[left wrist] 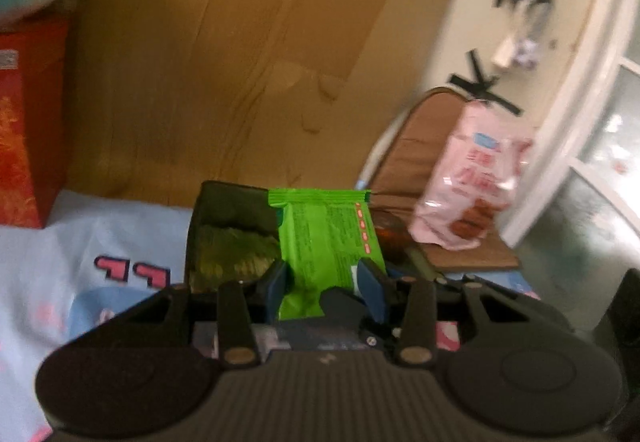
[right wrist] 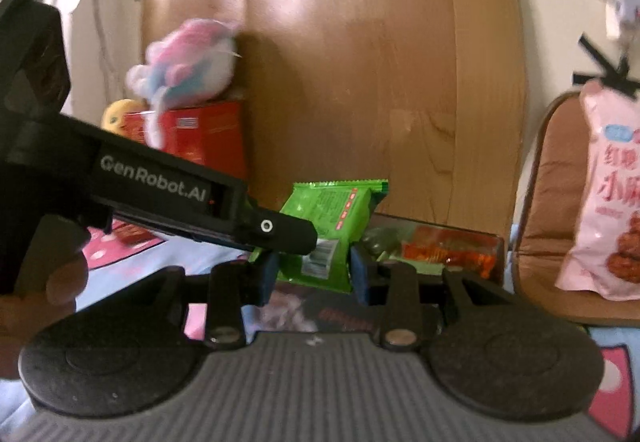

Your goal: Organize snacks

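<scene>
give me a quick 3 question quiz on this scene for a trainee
1. True or false: the left tool is clamped on the green snack packet.
2. Where does the pink snack bag stand? A) on the brown chair B) on the floor C) in a drawer
3. Fill in: the plush toy sits on top of a red ____.
Key: 1 true; 2 A; 3 box
</scene>
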### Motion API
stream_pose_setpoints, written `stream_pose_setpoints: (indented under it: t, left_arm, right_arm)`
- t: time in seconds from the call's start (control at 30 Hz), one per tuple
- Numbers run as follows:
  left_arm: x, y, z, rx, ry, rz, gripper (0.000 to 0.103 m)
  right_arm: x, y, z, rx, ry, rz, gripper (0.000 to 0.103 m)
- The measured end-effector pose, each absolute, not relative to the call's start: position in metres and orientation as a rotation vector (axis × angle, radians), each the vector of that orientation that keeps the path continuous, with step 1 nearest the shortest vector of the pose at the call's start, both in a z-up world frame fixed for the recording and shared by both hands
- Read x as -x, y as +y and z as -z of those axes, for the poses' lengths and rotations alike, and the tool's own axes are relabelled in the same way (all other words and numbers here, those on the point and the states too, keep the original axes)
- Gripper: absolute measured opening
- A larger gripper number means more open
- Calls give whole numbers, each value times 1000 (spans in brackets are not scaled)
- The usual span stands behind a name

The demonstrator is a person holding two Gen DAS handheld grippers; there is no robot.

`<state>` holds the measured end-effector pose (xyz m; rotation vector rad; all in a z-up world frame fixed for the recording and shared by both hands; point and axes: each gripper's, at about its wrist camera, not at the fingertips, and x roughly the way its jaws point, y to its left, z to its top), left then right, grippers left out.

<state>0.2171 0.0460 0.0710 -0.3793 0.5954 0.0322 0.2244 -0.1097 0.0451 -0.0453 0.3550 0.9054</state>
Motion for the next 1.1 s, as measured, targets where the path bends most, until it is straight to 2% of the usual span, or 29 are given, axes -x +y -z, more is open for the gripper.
stream_pose_setpoints:
  t: [0.2,0.27,0.37,0.5,0.57,0.73,0.87,0.9,0.97,1.0,1.03,1.1]
  left_arm:
    - [-244,50,-50,362,608,-108,41]
    - [-239,48,-52,357,591,-123,42]
    - [-221,41,-61,322,565,-152,43]
    - [-184,23,-72,230,539,-212,53]
    - [-166,13,-73,199,536,-227,55]
    - [-120,-17,-64,157,570,-239,60]
    - [-91,-39,-54,140,607,-251,61]
    - [-84,-46,-52,130,610,-259,63]
    - [-71,-55,-48,117,611,-267,77]
    - [-62,-59,-46,114,608,-273,88]
    - [-55,-63,-44,111,605,-279,95]
    - [-45,-71,-41,96,606,-299,97]
  right_arm:
    - [-251,-102,-27,10,402,-892,51]
    - [-244,-110,-27,1,386,-882,57]
    - [-232,-121,-33,-17,374,-882,57]
    - [-204,-143,-38,-52,364,-866,58]
    - [-185,-158,-37,-82,368,-838,64]
    - [-141,-196,-22,-195,450,-777,70]
    - [-119,-214,-8,-237,540,-723,71]
    - [-114,-217,-6,-243,557,-712,71]
    - [-101,-223,-1,-253,584,-692,72]
    - [-94,-227,2,-257,595,-683,73]
    - [-89,-229,3,-260,607,-677,74]
    - [-81,-233,5,-276,636,-673,74]
